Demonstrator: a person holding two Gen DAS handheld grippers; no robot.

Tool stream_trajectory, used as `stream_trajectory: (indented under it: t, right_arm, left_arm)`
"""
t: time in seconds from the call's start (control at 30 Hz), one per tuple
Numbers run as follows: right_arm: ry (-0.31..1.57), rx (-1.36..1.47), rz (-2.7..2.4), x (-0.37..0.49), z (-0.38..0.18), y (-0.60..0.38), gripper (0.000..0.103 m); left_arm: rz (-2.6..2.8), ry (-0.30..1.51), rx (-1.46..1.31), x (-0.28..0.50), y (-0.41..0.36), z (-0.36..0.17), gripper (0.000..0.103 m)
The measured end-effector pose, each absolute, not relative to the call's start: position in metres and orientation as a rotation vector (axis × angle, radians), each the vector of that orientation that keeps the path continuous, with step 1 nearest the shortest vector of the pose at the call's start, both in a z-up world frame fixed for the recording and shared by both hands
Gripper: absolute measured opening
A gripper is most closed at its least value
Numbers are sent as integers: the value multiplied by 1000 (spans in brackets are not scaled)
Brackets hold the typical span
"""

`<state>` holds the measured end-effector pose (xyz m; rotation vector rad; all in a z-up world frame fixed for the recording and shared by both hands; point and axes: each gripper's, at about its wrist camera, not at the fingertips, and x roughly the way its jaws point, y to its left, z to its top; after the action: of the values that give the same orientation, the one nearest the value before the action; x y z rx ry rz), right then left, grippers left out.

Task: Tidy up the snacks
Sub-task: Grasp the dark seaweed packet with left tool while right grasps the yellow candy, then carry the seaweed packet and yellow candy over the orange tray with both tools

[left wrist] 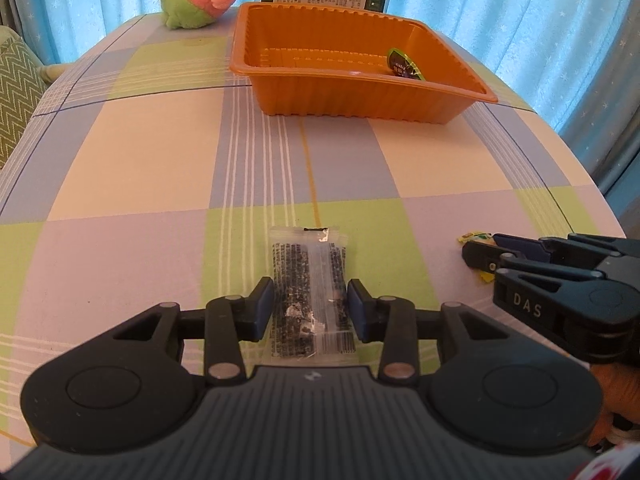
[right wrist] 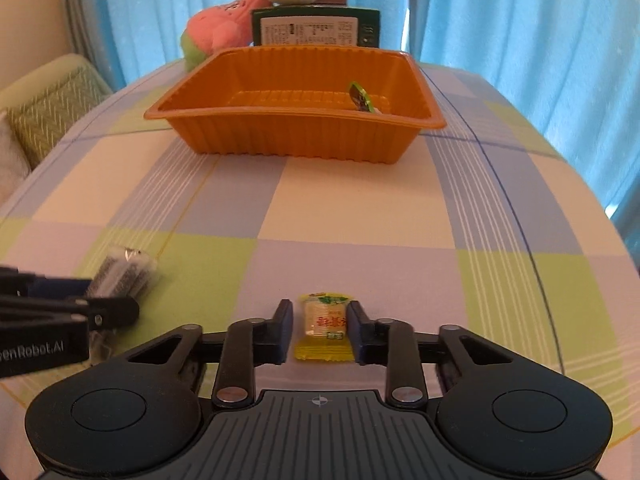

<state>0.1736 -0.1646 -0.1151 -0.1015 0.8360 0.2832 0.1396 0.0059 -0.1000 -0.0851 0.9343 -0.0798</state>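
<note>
The left gripper sits low in its frame with its blue pads on either side of a clear sachet of dark bits; the pads reach the wrapper's edges, but whether they pinch it I cannot tell. The sachet lies flat on the checked cloth. The right gripper likewise straddles a yellow candy at lower centre of its frame, the jaws narrow, with slim gaps showing on both sides, so not clamped. In the left view that gripper enters from the right edge. Further up, centre frame, an orange tray stands on the cloth, with a green packet leaning inside near its right wall. Behind the tray, at the top, are a green box and a pink plush, before blue curtains.
</note>
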Motion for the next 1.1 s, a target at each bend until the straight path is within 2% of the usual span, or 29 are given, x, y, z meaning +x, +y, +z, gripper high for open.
stream_trajectory:
  t: [0.67,1.1]
  right_arm:
    - [815,21,250,139,-79,-195,22]
    - [817,26,242,123,-75,-199,22]
  left_arm:
    - [-88,887,-41,114,0,-77,33]
    - [-96,962,11,106,-4,-98,35]
